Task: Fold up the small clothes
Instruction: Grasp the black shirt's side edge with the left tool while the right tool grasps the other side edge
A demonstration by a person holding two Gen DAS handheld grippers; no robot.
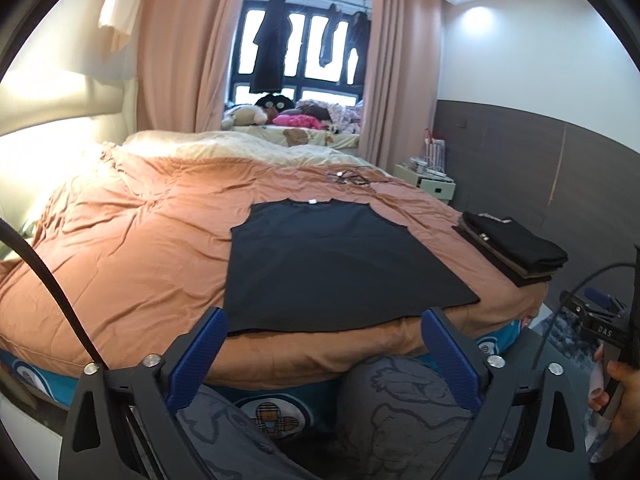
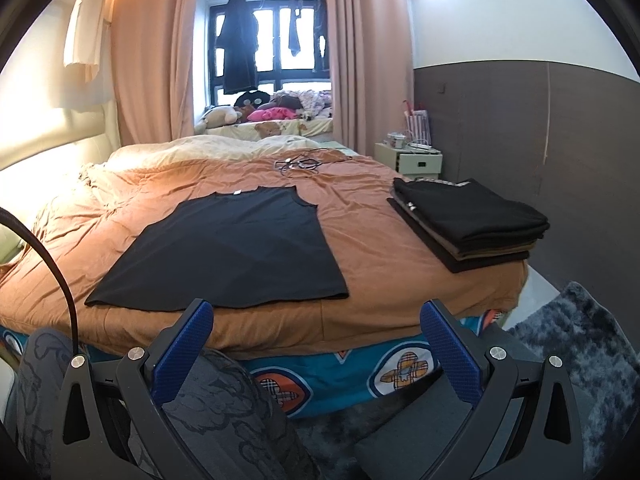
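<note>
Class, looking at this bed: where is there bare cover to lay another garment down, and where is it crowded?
Free: orange cover left of the flat black top, and the strip between it and the folded stack. Crowded: cables beyond the top's collar.

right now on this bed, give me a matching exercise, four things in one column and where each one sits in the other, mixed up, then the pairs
Things:
1. dark sleeveless top
2. folded stack
3. tangled cable
4. stuffed toys

Places:
A. window ledge beyond the bed
B. spread flat near the bed's near edge
C. bed's right edge
D. on the orange cover, beyond the top's collar

Pairs: 1-B, 2-C, 3-D, 4-A
</note>
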